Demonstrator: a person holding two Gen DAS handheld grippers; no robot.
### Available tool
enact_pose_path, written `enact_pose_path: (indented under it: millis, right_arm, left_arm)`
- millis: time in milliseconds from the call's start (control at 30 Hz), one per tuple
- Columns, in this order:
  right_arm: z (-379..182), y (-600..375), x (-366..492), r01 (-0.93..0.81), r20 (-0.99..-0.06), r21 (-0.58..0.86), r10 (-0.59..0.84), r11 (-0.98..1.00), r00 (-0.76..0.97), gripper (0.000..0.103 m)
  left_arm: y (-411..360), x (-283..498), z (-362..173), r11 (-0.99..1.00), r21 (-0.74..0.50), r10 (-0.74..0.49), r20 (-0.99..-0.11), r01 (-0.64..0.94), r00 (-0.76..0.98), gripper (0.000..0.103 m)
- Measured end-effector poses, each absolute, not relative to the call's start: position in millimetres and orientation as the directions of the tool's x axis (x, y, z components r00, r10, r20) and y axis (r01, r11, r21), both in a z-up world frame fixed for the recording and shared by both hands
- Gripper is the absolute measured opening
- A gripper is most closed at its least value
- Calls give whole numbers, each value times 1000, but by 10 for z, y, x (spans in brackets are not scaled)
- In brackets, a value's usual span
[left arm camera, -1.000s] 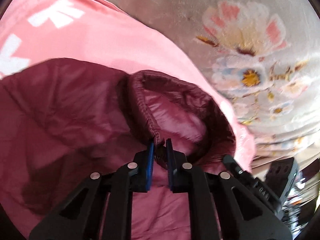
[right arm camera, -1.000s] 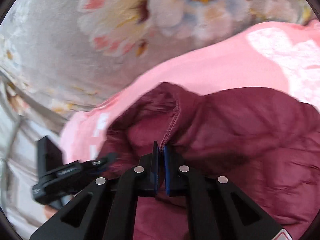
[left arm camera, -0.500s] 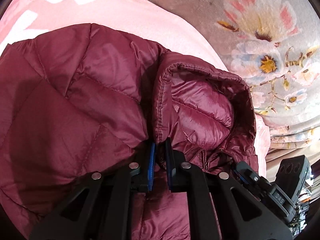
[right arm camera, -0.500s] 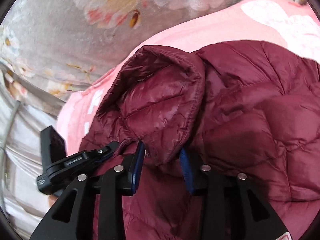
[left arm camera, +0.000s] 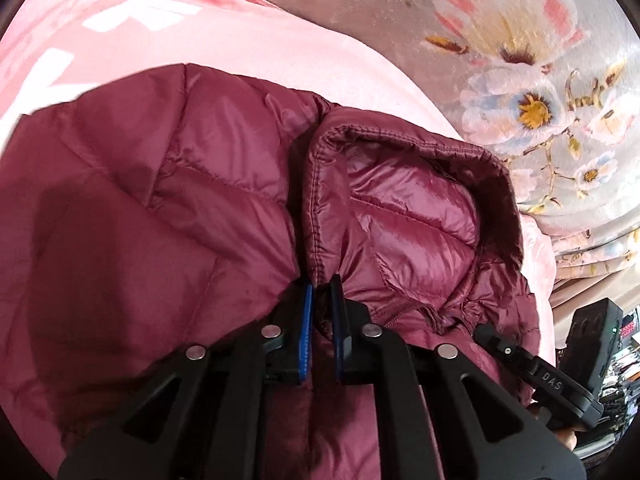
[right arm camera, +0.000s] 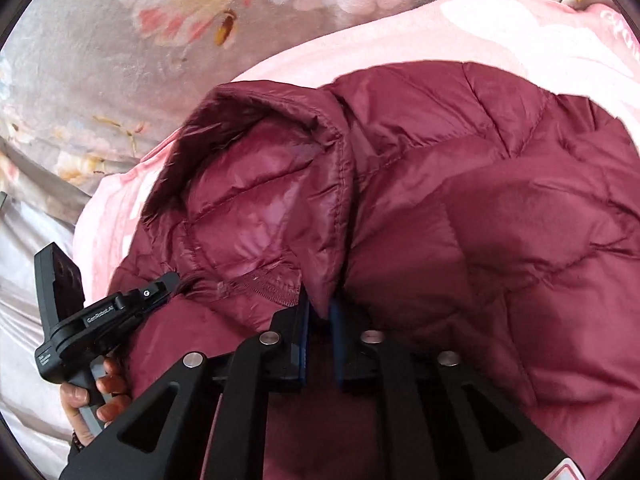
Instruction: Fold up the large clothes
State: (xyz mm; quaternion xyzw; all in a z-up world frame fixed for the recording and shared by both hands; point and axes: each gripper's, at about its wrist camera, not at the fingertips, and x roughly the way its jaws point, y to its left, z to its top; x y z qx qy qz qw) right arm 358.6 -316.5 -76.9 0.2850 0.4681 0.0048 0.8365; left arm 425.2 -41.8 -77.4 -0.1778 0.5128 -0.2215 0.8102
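A maroon quilted puffer jacket point(left arm camera: 168, 216) lies on a pink blanket; it also fills the right wrist view point(right arm camera: 500, 220). Its hood point(left arm camera: 408, 216) lies open, lining up, and shows in the right wrist view point(right arm camera: 256, 200) too. My left gripper point(left arm camera: 321, 292) is shut on the hood's left rim. My right gripper point(right arm camera: 318, 312) has the hood's right rim between its pads, with a narrow gap. Each gripper shows in the other's view, the right one point(left arm camera: 560, 364) at lower right, the left one point(right arm camera: 92, 320) at lower left with the hand holding it.
The pink blanket point(left arm camera: 168, 32) with white print lies under the jacket, also seen in the right wrist view point(right arm camera: 480, 28). A grey floral bedspread point(left arm camera: 520, 60) spreads beyond it point(right arm camera: 80, 60). Cluttered shelves point(left arm camera: 620, 340) show at far right.
The jacket has been lowered and spread flat, its hood now open. The right gripper opened wide half a second ago and has closed down onto the hood rim again.
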Motion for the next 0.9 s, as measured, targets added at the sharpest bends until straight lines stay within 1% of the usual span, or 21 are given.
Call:
enact_pose_path:
  millis: [33,67,100,133,167,233,267,300,333,400,467,500,533,567,600,633,667,700,733,800,900]
  right_arm:
    - [-668,-3171,3525,263,-778,478,266,838,569,17]
    - [-582,-3195,3468,262,-769,485,264,835,581,17]
    - [-451,-3226,3411,259,-747,503,264,824,610,17]
    - [-347,-3253,3401,259,-723,530,270,808,635,21]
    - [-278,-3289,3421,259,-697,566,287,783,657,25]
    - [-185,-3394,3518,249,-625,670,352,699,697,53]
    - [-174,-3450,3604,249,-585,724,382,643,715,56]
    - [-187,-3515,3721,261,-549,770,396,582,736,56]
    - [-202,-3543,3817,277,-536,789,395,549,746,56]
    - [-288,-3632,3980,314,-516,825,401,470,757,56]
    - [-503,-3772,4083,379,-506,855,411,353,758,56]
    - [-647,-3847,4115,431,-520,853,405,294,752,52]
    - [-739,-3889,4113,459,-534,845,400,274,745,39]
    - [-794,-3928,4119,481,-552,834,396,272,734,29]
    - [-819,-3926,4149,503,-603,796,390,336,696,10]
    - [-797,-3878,4176,505,-649,755,372,417,664,6]
    - [-750,-3832,4182,496,-691,705,336,506,639,5]
    - [-690,-3760,4190,478,-745,620,276,622,607,4]
    - [-673,-3701,4201,462,-779,553,235,693,582,2]
    - [-705,-3625,4212,433,-813,462,175,774,555,0]
    - [-745,-3565,4229,401,-832,392,133,828,539,0]
  left_arm:
    - [-380,4226,-723,829,-533,-554,-741,169,379,18]
    - [-325,4194,-630,820,-551,-564,-728,156,391,22]
    - [-298,4180,-556,814,-560,-569,-718,154,401,29]
    - [-280,4182,-426,802,-576,-582,-697,156,419,36]
    - [-280,4212,-323,791,-593,-593,-679,151,433,41]
    - [-311,4348,-183,741,-660,-637,-634,122,438,72]
    - [-332,4448,-152,708,-700,-660,-609,93,440,77]
    - [-348,4523,-147,686,-725,-670,-595,64,445,81]
    - [-368,4648,-177,651,-759,-683,-578,13,447,83]
    - [-380,4865,-363,580,-807,-713,-567,-108,413,83]
    - [-374,4977,-575,536,-819,-729,-571,-205,378,82]
    - [-367,5022,-693,530,-809,-722,-588,-254,365,72]
    - [-373,5042,-742,539,-800,-716,-601,-266,356,54]
    - [-392,5062,-778,577,-773,-698,-634,-263,332,46]
    - [-428,5070,-781,630,-740,-674,-672,-235,308,33]
    - [-464,5062,-767,679,-707,-646,-703,-197,298,22]
    - [-511,5054,-731,742,-656,-601,-743,-141,295,18]
    - [-568,5042,-705,801,-594,-548,-781,-83,298,18]
    - [-612,5042,-705,827,-559,-521,-799,-52,301,17]
    - [-698,5015,-757,868,-496,-475,-827,8,300,17]
    - [-783,4994,-767,895,-441,-439,-836,71,329,16]
